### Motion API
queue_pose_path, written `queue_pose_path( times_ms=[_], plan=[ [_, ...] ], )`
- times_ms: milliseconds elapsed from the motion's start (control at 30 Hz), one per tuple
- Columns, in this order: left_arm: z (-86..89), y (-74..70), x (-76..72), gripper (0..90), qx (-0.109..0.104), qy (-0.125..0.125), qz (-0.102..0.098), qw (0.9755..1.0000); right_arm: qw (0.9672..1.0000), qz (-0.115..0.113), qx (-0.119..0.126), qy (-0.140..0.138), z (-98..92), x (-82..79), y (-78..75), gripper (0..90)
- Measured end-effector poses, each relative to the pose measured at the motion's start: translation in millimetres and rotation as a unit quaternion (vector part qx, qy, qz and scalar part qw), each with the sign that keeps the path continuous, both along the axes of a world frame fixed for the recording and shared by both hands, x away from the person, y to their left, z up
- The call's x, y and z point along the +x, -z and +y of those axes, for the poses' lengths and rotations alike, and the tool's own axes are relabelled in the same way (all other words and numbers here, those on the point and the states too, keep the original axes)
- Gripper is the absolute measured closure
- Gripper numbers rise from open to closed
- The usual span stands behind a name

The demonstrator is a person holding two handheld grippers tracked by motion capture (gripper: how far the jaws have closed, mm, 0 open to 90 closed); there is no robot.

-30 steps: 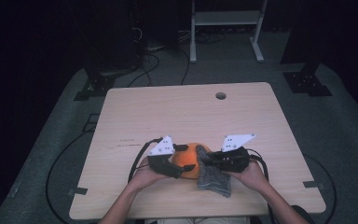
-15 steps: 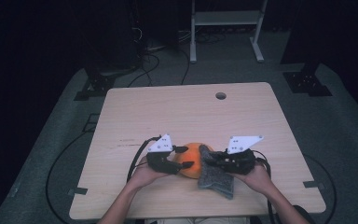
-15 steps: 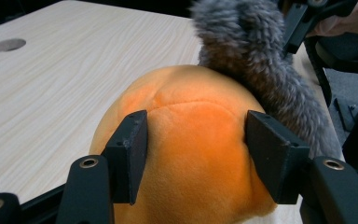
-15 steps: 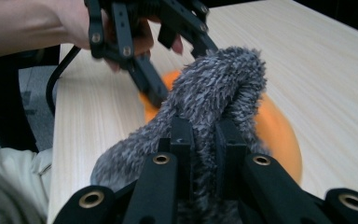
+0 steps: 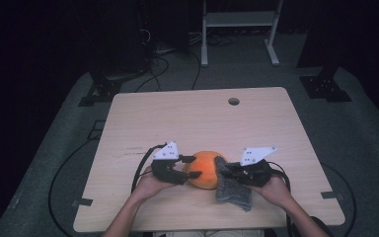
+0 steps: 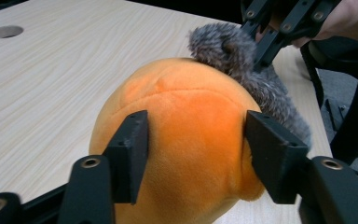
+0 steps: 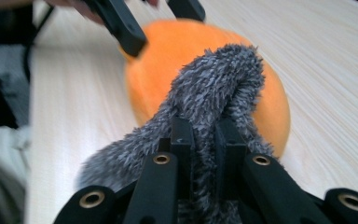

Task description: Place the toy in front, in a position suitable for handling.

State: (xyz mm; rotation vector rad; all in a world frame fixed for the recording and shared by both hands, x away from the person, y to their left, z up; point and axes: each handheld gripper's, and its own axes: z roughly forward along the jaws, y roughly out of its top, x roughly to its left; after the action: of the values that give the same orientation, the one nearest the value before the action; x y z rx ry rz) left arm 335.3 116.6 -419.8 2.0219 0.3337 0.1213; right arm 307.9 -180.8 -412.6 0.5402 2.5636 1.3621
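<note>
An orange plush ball (image 5: 205, 170) rests on the wooden table (image 5: 202, 118) near its front edge. My left gripper (image 5: 187, 168) reaches in from the left; its jaws have just been closing and now press into both flanks of the ball (image 6: 191, 126). From the right, my right gripper (image 5: 227, 170) is shut on a grey fuzzy cloth (image 5: 234, 190). A fold of that cloth (image 7: 214, 88) lies against the top of the ball (image 7: 177, 42), and the rest hangs down to the table. In the left gripper view the cloth (image 6: 219, 46) shows behind the ball.
A round cable hole (image 5: 234, 101) sits near the table's far edge. Cables trail from both grippers across the front of the table and onto the floor. A white stand (image 5: 237, 19) and dark equipment bases stand on the floor behind the table.
The left gripper's jaws have narrowed onto the orange ball. Both hands have stayed almost where they were, with the grey cloth still in the right gripper.
</note>
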Motion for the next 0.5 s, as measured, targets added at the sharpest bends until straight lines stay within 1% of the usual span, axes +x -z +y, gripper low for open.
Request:
queue_pose_path(
  times_ms=[100,133,167,200,233,267,300,333,367,400,433,467,500],
  plan=[
    [-6.4,0.7,-0.1,44.8,-0.004,0.006,-0.005,1.0000,0.9994,-0.003,0.032,-0.016,4.4,-4.1,-11.3,79.9],
    [-9.2,0.9,-1.2,45.2,-0.004,0.006,-0.009,0.9999,0.9992,-0.007,0.035,-0.020,8.8,-3.7,-15.1,79.8],
    [-10.8,0.6,-2.3,45.2,0.000,0.006,-0.016,0.9999,0.9991,-0.010,0.032,-0.025,13.6,-2.2,-17.5,79.8],
    [-10.6,0.0,-2.8,44.6,0.004,0.004,-0.019,0.9998,0.9993,-0.009,0.024,-0.027,18.0,0.4,-17.7,79.9],
    [-8.6,-0.3,-2.2,42.8,0.004,0.003,-0.018,0.9998,0.9994,-0.008,0.018,-0.029,20.2,3.5,-16.1,79.9],
    [-5.7,-0.6,-1.3,37.5,-0.004,-0.001,-0.012,0.9999,0.9994,-0.001,0.019,-0.029,20.4,6.2,-14.1,80.0],
    [-2.8,-0.9,-0.4,28.6,-0.011,-0.013,-0.006,0.9998,0.9994,0.002,0.021,-0.028,19.3,8.1,-11.9,80.0],
    [-0.7,-0.8,1.0,20.7,-0.012,-0.024,0.004,0.9996,0.9994,0.005,0.023,-0.026,17.6,8.6,-9.6,80.1],
    [0.5,0.2,2.9,17.0,-0.013,-0.026,0.017,0.9994,0.9993,0.009,0.025,-0.025,15.2,8.4,-7.6,80.1],
    [0.5,1.7,4.6,17.2,-0.014,-0.023,0.032,0.9991,0.9994,0.012,0.024,-0.023,13.2,7.8,-5.6,80.1],
    [-0.7,3.2,5.1,22.1,-0.013,-0.015,0.040,0.9990,0.9994,0.012,0.022,-0.022,11.5,6.8,-4.0,80.1],
    [-3.0,3.7,3.8,25.8,-0.010,-0.012,0.036,0.9992,0.9995,0.013,0.020,-0.020,9.7,6.2,-3.1,80.1],
    [-4.6,2.8,2.4,28.8,-0.005,-0.010,0.026,0.9996,0.9996,0.014,0.016,-0.020,8.0,5.8,-3.2,80.1]
  ],
)
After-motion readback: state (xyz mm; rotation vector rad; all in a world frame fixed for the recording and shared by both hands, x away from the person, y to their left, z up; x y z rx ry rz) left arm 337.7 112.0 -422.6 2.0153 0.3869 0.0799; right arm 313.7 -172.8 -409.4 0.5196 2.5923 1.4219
